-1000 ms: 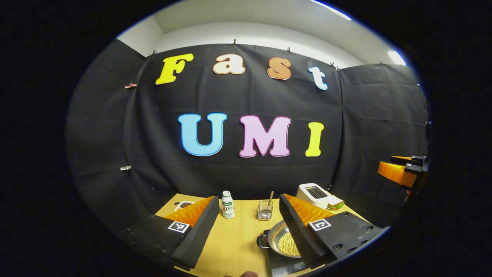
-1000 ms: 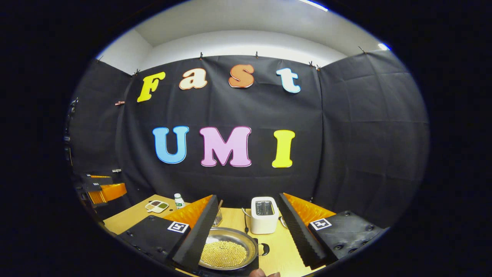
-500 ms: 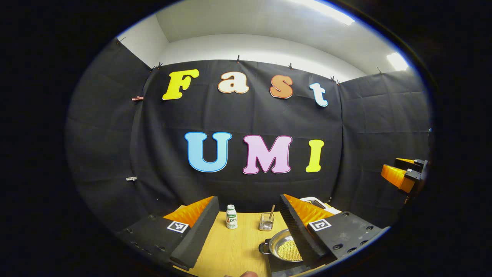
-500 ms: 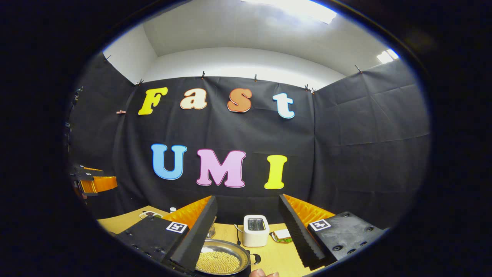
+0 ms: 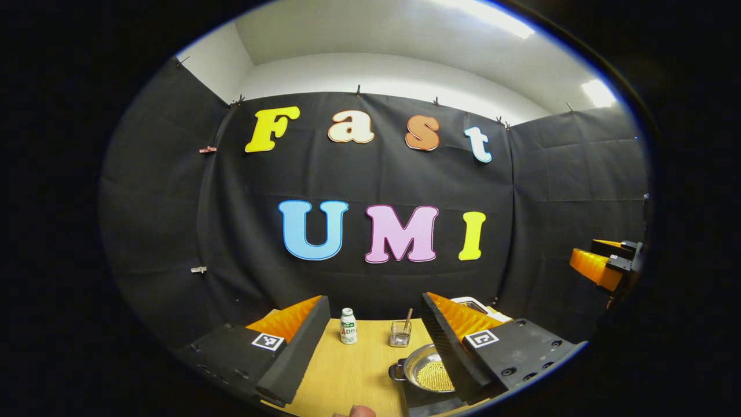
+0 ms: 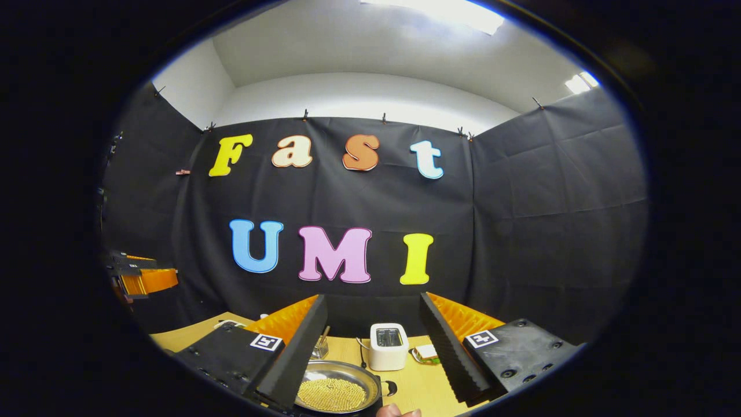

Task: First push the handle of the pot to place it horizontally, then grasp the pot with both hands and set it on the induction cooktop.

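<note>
A steel pot (image 5: 429, 373) with yellow beans in it sits on the dark induction cooktop (image 5: 421, 401), low in the left gripper view, partly behind that gripper's right finger. A small loop handle (image 5: 397, 370) shows on its left side. In the right gripper view the pot (image 6: 336, 394) lies below and between the fingers, its other handle (image 6: 389, 387) pointing right. My left gripper (image 5: 373, 301) is open, high above the table, and holds nothing. My right gripper (image 6: 373, 298) is likewise open and lifted. Each gripper shows at the edge of the other's view: the right gripper (image 5: 602, 266), the left gripper (image 6: 142, 278).
On the wooden table (image 5: 353, 376) stand a small white bottle (image 5: 348, 326), a wire holder (image 5: 399, 334) and a white toaster (image 6: 388, 346) with a sandwich (image 6: 427, 353) beside it. A fingertip (image 5: 362, 411) shows at the bottom edge.
Both grippers have risen and tipped upward, so the table and pot sit lower and smaller in both views. Both stay open. The pot has not moved.
</note>
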`<state>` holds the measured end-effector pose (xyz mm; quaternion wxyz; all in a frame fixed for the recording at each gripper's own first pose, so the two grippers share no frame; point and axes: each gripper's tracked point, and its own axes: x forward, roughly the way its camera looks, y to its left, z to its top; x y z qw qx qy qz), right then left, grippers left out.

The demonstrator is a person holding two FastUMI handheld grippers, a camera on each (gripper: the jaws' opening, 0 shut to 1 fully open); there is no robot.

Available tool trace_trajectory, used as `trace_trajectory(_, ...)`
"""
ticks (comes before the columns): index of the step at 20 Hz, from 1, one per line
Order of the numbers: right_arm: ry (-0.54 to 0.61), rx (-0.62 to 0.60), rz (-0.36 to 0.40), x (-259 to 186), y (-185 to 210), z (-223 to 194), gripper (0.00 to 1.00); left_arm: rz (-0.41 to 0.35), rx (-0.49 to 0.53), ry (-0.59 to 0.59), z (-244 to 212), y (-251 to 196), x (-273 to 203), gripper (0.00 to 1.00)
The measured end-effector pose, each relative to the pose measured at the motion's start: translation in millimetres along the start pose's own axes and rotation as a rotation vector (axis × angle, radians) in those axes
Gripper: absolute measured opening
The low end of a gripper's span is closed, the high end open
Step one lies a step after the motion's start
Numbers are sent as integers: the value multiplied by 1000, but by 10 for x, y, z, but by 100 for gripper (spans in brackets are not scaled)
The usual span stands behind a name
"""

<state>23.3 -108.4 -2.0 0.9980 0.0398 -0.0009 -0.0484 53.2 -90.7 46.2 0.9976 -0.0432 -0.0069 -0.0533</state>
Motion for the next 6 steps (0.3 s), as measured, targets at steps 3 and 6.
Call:
trace_trajectory(3,1,-5,5,6,18,-1,99,4,-5,1,-18,17,-1,98)
trace_trajectory(6,7,-5,8,-5,29,-9,99,2,-9,2,-18,17,-31,98)
